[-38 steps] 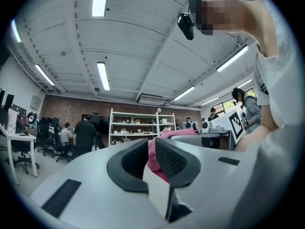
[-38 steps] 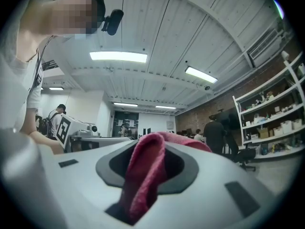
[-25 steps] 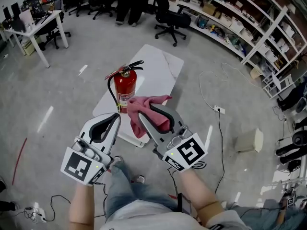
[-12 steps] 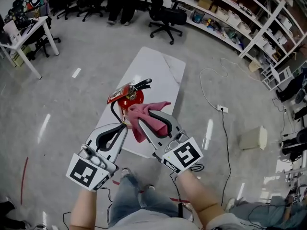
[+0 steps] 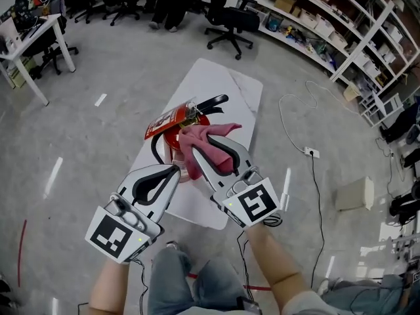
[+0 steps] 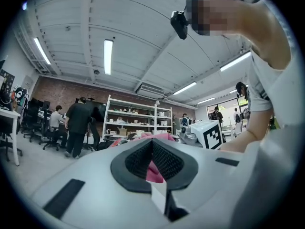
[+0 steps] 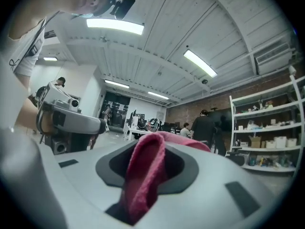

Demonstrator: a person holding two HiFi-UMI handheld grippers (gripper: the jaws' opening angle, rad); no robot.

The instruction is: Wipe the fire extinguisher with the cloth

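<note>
Cloth in right tool, left seemingly closed

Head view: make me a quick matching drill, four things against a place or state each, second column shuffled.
Things:
1. fire extinguisher
2. cloth
3. left gripper
4. office chair

Place or state:
A. pink, clamped in the right gripper and draped over the extinguisher's top
B. red, standing on the white slab
C. black, on the floor near the shelves
D. jaws together, tip beside the extinguisher

Pairs: 1-B, 2-A, 3-D, 4-C
</note>
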